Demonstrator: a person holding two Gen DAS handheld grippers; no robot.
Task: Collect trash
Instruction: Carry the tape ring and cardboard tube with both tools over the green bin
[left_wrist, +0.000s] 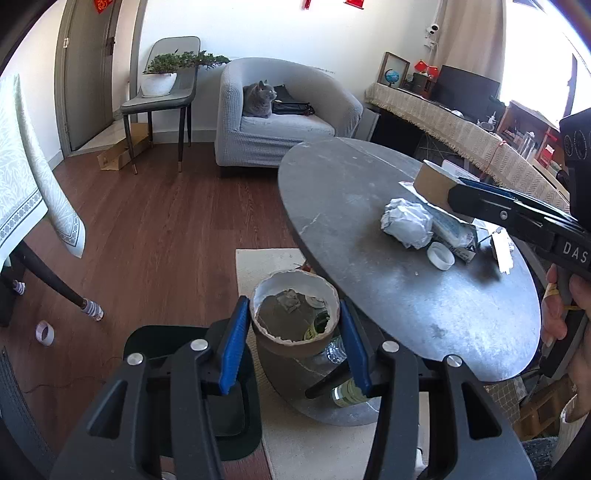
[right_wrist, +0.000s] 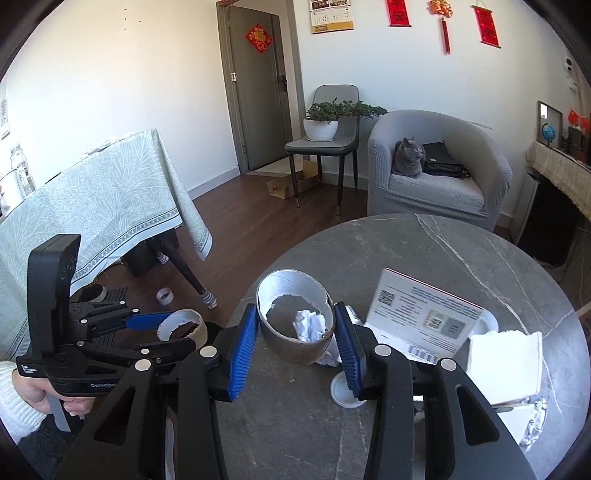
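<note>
My left gripper (left_wrist: 295, 328) is shut on a brown paper cup (left_wrist: 293, 339) with a torn white rim, held off the left edge of the round grey table (left_wrist: 369, 295) above the floor. My right gripper (right_wrist: 297, 339) is shut on a second brown paper cup (right_wrist: 299, 339), held above the table; it shows at the right of the left wrist view (left_wrist: 434, 181). On the table lie a crumpled white paper ball (left_wrist: 406, 221), a white lid (left_wrist: 440, 255), a printed card (right_wrist: 424, 314) and a white napkin stack (right_wrist: 504, 365).
A grey cat (left_wrist: 258, 99) sits on a grey armchair (left_wrist: 280, 122) behind the table. A chair with a potted plant (left_wrist: 159, 81) stands near the door. A table with a pale green cloth (right_wrist: 92, 206) is at the left. A tape roll (left_wrist: 45, 332) lies on the wooden floor.
</note>
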